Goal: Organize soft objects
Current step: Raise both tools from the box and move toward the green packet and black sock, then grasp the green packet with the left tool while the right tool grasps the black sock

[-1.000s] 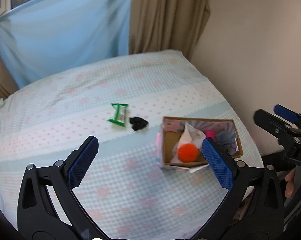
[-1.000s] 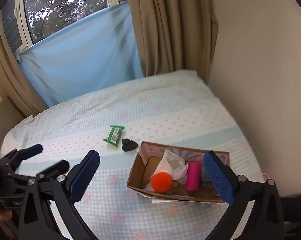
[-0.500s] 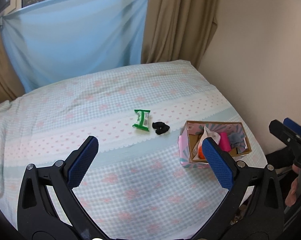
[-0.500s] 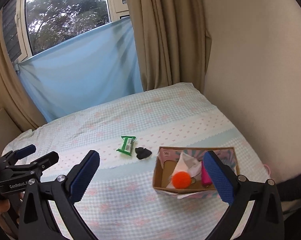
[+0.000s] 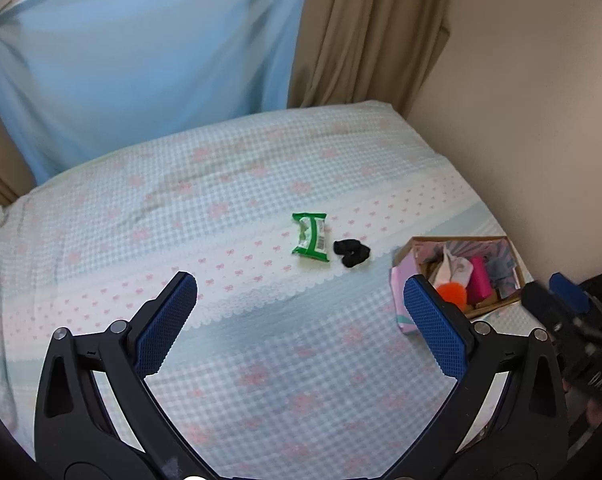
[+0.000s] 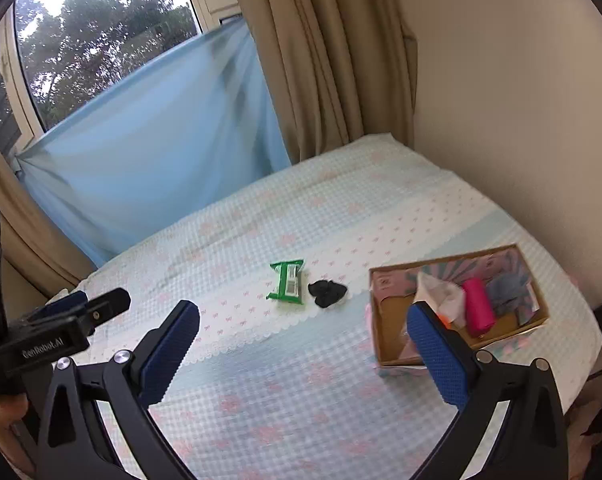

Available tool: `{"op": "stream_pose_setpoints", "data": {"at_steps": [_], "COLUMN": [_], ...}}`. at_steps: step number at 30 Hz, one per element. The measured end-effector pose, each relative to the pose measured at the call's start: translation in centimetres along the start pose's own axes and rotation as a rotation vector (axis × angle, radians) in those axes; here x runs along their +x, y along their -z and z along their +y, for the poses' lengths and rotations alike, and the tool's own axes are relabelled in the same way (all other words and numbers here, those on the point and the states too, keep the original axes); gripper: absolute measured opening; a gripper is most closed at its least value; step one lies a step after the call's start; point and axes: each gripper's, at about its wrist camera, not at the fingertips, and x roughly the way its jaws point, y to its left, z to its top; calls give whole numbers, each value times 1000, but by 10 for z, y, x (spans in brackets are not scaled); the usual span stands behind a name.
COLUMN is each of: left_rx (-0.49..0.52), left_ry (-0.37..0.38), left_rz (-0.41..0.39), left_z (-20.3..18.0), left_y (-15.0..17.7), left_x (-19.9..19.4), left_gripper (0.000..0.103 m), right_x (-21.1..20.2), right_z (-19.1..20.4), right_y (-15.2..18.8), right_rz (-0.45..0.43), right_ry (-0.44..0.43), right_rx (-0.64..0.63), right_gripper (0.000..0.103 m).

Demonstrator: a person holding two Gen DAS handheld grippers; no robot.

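Observation:
A green packet [image 5: 310,236] [image 6: 287,282] and a small black soft item [image 5: 351,253] [image 6: 327,293] lie side by side on the bed. A cardboard box [image 5: 513,254] [image 6: 385,344] stands at the right, holding an orange ball [image 5: 453,293], a pink roll [image 5: 478,280] [image 6: 477,307], white cloth [image 6: 437,292] and blue-grey cloth [image 6: 505,286]. My left gripper [image 5: 297,322] is open and empty, held above the near part of the bed. My right gripper [image 6: 301,338] is open and empty too. Each shows at the edge of the other's view.
The bed [image 5: 221,184] has a checked blue and pink cover. A wall [image 6: 521,100] runs along its right side. Beige curtains [image 6: 333,60] and a blue cloth [image 6: 149,152] under a window stand behind it.
Both grippers have pulled back and up from the box, so the bed and box look smaller and farther. Both stayed open. Nothing on the bed moved.

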Motion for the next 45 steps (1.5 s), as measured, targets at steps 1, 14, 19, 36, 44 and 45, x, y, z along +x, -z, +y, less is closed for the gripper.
{"op": "stream_pose_setpoints", "data": {"at_steps": [1,14,19,36,44,45], "left_rx": [1,45,73,118,129,132], "left_ry": [2,20,30,91,111,112], "left_rz": [12,176,238,455,469,467], "left_z": [3,17,14,-17,-22,-23], "left_y": [-4,-48,-56,-38,-23,-22], "left_x": [10,159,229,424,450,450], "left_gripper": [103,103,103,91,76,69], "right_x": [11,165,236,377,400,400], "right_z": [5,11,5,-34,-39,-38], "right_y": [1,5,15,40,58,59], "right_rz": [5,61,109,174,187,179], "right_ry": [8,82,165,255,278,275], "right_rx": [-9,99,129,146,81,61], "right_gripper": [103,103,103,100,74,73]}}
